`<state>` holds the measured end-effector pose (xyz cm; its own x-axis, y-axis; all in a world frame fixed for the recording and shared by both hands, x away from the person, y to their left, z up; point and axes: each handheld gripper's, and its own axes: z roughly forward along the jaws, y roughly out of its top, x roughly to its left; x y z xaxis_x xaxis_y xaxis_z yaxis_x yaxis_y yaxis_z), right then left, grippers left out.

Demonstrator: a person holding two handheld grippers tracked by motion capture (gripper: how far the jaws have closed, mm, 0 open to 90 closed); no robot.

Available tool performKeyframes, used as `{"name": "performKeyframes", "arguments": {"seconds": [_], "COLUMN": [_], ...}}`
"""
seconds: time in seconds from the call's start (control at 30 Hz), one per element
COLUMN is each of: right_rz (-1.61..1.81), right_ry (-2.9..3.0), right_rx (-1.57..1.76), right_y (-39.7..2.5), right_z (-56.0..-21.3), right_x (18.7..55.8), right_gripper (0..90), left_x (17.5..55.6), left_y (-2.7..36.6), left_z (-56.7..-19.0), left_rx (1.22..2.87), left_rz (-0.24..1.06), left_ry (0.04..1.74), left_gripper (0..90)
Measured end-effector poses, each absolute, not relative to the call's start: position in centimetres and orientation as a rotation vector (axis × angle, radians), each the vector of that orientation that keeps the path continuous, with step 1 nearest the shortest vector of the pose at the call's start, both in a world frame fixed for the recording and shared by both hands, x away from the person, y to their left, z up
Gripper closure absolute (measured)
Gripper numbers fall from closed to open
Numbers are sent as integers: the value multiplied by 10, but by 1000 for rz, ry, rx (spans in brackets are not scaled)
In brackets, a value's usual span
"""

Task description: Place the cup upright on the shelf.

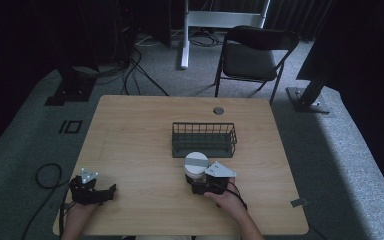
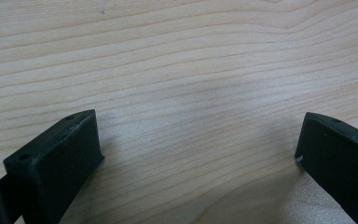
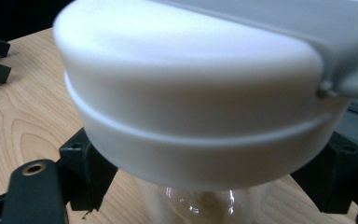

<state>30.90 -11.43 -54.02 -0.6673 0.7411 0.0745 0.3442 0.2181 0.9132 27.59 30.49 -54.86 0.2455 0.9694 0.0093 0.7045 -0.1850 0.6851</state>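
Note:
A clear jar (image 1: 196,165) with a white lid (image 3: 200,93) and a grey band on top stands on the wooden table (image 1: 130,135), just in front of a dark wire basket (image 1: 204,139). My right gripper (image 1: 199,179) reaches it from the near side. Its two black jaws sit against either side of the clear body (image 3: 200,203) below the lid, shut on it. My left gripper (image 1: 111,192) rests near the table's front left corner. It is open over bare wood (image 2: 198,140), with nothing between its fingers (image 2: 65,154).
The wire basket looks empty. A cable hole (image 1: 218,110) lies near the table's far edge. A folding chair (image 1: 252,55) and stand legs are on the carpet beyond the table.

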Motion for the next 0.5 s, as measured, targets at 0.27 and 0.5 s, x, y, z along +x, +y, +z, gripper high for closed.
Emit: {"name": "performKeyframes", "arguments": {"seconds": [0.27, 0.5], "right_rz": [1428, 1427], "right_ry": [2132, 2155], "right_rx": [974, 938], "right_y": [-112, -109], "right_z": [-540, -537], "right_x": [310, 307], "right_gripper": [179, 185], "left_x": [276, 276], "left_y": [305, 305], "left_z": [-549, -549], "left_rx": [1961, 1963], "left_rz": [613, 613], "left_ry": [1521, 1521], "left_gripper": [2, 2]}}
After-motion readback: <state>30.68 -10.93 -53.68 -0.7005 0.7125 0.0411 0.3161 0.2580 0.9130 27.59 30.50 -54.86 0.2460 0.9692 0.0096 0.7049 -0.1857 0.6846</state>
